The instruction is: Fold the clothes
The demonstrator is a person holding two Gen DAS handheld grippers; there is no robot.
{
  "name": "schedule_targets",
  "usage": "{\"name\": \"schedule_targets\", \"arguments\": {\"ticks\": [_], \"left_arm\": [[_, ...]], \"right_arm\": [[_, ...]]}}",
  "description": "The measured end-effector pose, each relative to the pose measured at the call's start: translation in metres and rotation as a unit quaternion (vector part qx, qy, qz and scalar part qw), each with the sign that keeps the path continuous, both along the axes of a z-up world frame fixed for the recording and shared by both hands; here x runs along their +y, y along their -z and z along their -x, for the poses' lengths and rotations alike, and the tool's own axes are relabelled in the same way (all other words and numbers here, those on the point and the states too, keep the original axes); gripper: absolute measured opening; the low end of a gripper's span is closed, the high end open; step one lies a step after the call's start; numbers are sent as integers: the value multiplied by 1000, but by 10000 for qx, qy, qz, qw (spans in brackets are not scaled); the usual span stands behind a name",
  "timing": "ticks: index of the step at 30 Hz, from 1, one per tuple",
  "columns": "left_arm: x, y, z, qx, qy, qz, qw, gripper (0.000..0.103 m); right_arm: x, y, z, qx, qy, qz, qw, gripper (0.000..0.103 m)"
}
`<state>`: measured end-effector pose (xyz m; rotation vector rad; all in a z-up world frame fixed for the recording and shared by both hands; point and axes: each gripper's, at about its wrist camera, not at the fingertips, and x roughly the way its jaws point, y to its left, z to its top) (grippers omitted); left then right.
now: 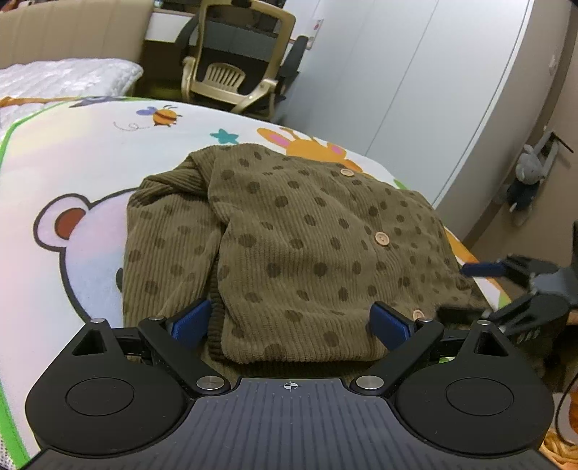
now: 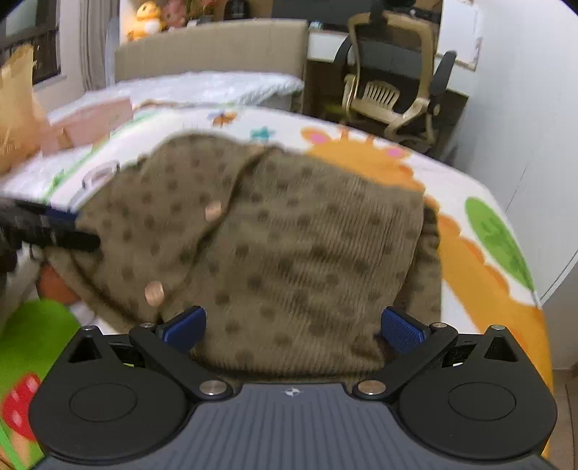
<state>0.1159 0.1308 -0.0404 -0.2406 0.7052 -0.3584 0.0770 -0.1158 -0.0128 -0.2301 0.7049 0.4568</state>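
Left gripper [image 1: 289,321] and right gripper [image 2: 292,327], jaws wide, straddle the cardigan's [image 1: 289,246] near hem; sleeves in, final fold left.

The bed [image 1: 90,162] wears a cartoon sheet with a bee [image 1: 164,115], a star [image 1: 224,136] and a bear [image 1: 72,231]. Beyond its far edge stands a beige chair [image 1: 234,54], with a white pillow [image 1: 65,77] at the headboard [image 2: 213,48]. A grey plush [image 1: 529,177] hangs right of the bed, and a yellow toy [image 2: 146,20] sits above the headboard.
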Motion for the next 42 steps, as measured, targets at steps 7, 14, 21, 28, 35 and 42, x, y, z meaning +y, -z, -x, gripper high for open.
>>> {"name": "schedule_targets", "arguments": {"ticks": [7, 14, 21, 28, 35, 42], "left_arm": [[-1, 1, 4, -77, 19, -13, 10000, 98], [3, 2, 8, -94, 34, 64, 9999, 99], [1, 3, 8, -152, 68, 39, 9999, 102], [2, 4, 7, -156, 68, 75, 9998, 102], [0, 5, 8, -168, 72, 42, 9998, 103], [1, 3, 8, -134, 56, 65, 9999, 103]], "right_arm": [[40, -24, -15, -447, -350, -352, 9978, 103], [62, 25, -29, -43, -457, 19, 9989, 103], [53, 24, -15, 139, -751, -30, 9971, 103], [28, 7, -11, 279, -798, -348, 9958, 103], [15, -20, -38, -234, 124, -1018, 9945, 103], [44, 18, -68, 61, 132, -345, 9993, 103]]}}
